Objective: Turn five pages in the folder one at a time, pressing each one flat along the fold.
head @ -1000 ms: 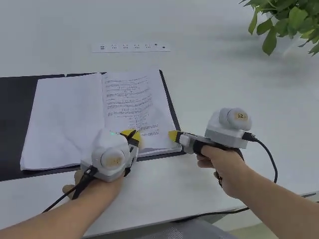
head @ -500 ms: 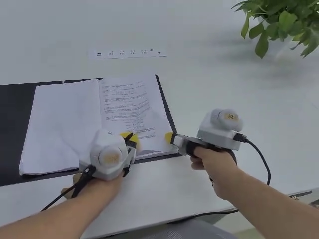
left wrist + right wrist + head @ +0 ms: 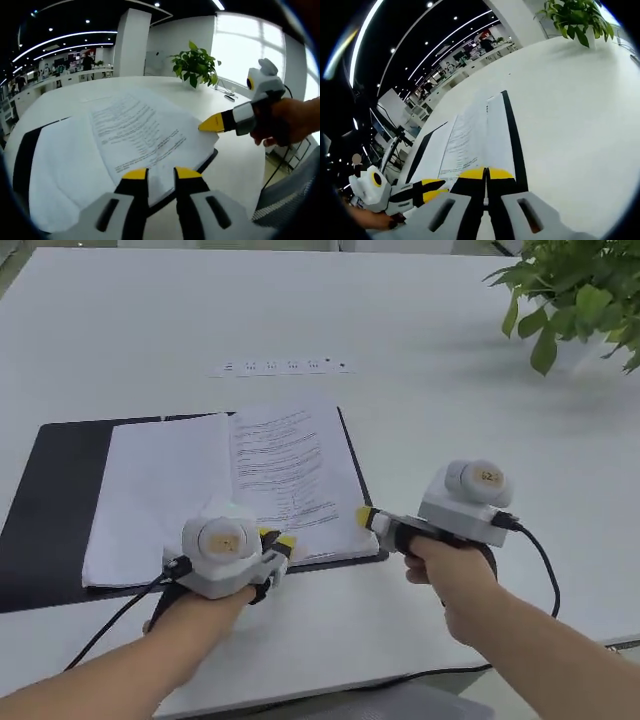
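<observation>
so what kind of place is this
Likely an open-plan office: a big white table with a socket strip set into it, a potted plant, and rows of desks under ceiling strip lights behind.

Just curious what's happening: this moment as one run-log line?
black folder open on white table | left gripper: jaws slightly apart, near edge | right gripper: jaws shut, at corner of printed page
</observation>
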{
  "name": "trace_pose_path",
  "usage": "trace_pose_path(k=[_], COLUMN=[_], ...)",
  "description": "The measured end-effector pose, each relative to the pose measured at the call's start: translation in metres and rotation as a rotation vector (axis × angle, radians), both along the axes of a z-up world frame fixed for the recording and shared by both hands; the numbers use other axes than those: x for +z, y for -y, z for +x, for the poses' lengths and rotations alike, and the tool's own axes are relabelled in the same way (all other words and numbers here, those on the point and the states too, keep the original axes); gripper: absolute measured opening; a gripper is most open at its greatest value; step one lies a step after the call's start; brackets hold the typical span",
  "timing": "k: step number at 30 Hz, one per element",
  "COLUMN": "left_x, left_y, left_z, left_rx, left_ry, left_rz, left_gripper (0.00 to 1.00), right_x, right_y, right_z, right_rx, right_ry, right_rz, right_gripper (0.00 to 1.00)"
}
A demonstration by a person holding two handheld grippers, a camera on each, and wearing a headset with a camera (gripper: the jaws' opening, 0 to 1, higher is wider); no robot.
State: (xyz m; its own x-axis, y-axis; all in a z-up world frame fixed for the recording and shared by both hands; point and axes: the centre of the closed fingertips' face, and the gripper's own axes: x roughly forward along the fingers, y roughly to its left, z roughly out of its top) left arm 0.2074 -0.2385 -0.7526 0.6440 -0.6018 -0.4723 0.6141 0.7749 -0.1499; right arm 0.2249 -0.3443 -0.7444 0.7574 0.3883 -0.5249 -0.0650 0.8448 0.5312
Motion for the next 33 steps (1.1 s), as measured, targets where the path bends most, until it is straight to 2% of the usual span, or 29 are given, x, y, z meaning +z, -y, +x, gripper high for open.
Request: trace_pose_path(k=[4, 6, 8, 11, 14, 16, 19, 24, 29, 33], left_x=[0.025, 0.036, 0.043, 0.057, 0.072, 0.081, 0.096, 0.118, 0.128, 0.137], left_y=[-0.019, -0.031, -0.041, -0.056, -0.066, -0.069, -0.076, -0.09, -0.113, -0.13], left_z=[-0.013, -0.019, -0.026, -0.038, -0.049, -0.055, -0.067, -0.077, -0.082, -0.084], left_rx=[-0.012, -0.008, -0.007, -0.025, -0.034, -0.047, -0.073, -0.066, -0.042, -0.021], left_ry=[0.024, 0.025, 0.024, 0.044, 0.042, 0.046, 0.055, 0.074, 0.092, 0.105], left_rz=[-0.002, -0.008, 0.0, 0.031, 0.035, 0.025, 0.034, 0.028, 0.047, 0.042], left_gripper=[0.22, 0.26, 0.3, 0.33, 0.37, 0.39, 0.42, 0.47, 0.49, 0.5], right_x=[0.012, 0.02, 0.026, 0.036, 0.043, 0.045, 0.049, 0.06, 0.071, 0.078], right_y=[-0.007, -0.014, -0.018, -0.028, -0.037, -0.042, -0.051, -0.07, -0.094, -0.114], right_z=[-0.002, -0.004, -0.004, -0.005, -0.006, -0.007, -0.008, -0.011, -0.013, -0.015], right_rx=[-0.015, -0.016, -0.01, 0.012, 0.036, 0.042, 0.049, 0.077, 0.114, 0.14], right_ry=[0.003, 0.007, 0.015, 0.045, 0.076, 0.082, 0.094, 0.126, 0.158, 0.172], right_rz=[0.014, 0.016, 0.007, -0.019, -0.065, -0.074, -0.082, -0.112, -0.148, -0.169], right_gripper=[0.0, 0.0, 0.0, 0.0, 0.0, 0.0, 0.0, 0.0, 0.0, 0.0])
